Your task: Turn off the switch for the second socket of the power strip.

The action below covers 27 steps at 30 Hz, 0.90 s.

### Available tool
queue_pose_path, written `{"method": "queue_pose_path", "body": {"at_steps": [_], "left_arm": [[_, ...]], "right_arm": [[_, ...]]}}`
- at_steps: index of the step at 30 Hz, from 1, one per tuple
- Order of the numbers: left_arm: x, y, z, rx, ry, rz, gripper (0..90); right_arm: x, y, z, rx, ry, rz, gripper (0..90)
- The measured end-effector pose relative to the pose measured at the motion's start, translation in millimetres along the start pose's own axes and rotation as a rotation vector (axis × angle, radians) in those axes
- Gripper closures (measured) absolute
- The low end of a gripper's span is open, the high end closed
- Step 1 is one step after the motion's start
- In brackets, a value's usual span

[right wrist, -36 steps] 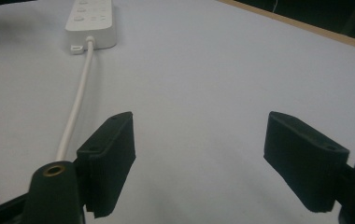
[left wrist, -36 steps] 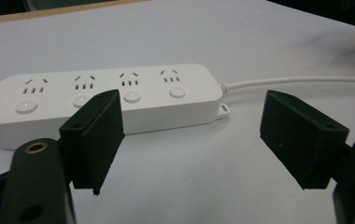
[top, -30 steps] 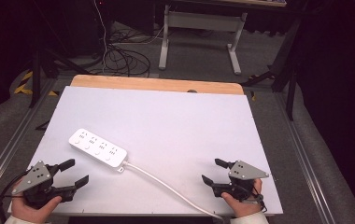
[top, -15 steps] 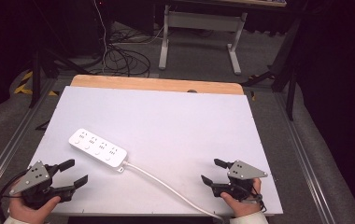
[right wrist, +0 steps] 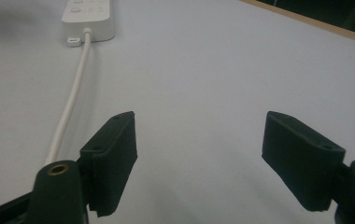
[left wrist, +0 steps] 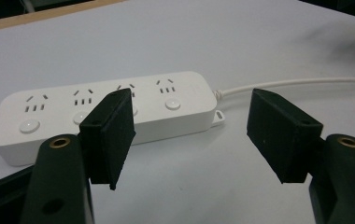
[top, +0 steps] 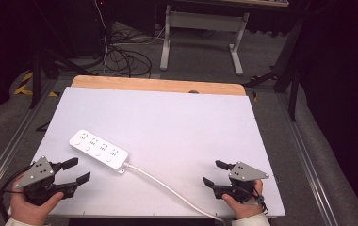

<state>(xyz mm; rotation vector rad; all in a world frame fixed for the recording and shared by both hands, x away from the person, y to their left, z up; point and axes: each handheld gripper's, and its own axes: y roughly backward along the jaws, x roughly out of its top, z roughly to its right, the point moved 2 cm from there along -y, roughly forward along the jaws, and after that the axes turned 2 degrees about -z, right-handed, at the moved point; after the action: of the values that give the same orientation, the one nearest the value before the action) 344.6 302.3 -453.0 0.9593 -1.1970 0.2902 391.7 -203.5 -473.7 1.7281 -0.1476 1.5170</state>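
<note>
Near the power strip [top: 99, 149], the left gripper [top: 76, 171] has been closing on nothing, while the right gripper [top: 216, 173], well apart, gapes empty.

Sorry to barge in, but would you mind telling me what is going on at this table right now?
A person sits at a white table with a two-jaw gripper in each hand. The left gripper points at a white power strip, its jaws having just been closing a little, nothing between them. The right gripper rests open near the strip's cable. Nothing is held yet.
</note>
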Motion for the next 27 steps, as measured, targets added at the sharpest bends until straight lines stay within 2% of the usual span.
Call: {"method": "queue_pose_path", "body": {"at_steps": [13, 18, 27], "left_arm": [[26.5, -7.1, -5.7, -0.021, 0.017, 0.016, 33.5], [32.5, -11.9, -6.6, -0.028, 0.013, 0.012, 33.5], [42.0, -22.2, -11.9, -0.031, 0.042, 0.015, 34.8]], "right_arm": [[-0.4, -0.3, 0.0, 0.003, 0.004, -0.003, 28.2], [-0.8, -0.4, 0.3, 0.001, 0.001, -0.006, 28.2], [-0.8, -0.9, 0.3, 0.001, 0.004, -0.009, 28.2]]}}
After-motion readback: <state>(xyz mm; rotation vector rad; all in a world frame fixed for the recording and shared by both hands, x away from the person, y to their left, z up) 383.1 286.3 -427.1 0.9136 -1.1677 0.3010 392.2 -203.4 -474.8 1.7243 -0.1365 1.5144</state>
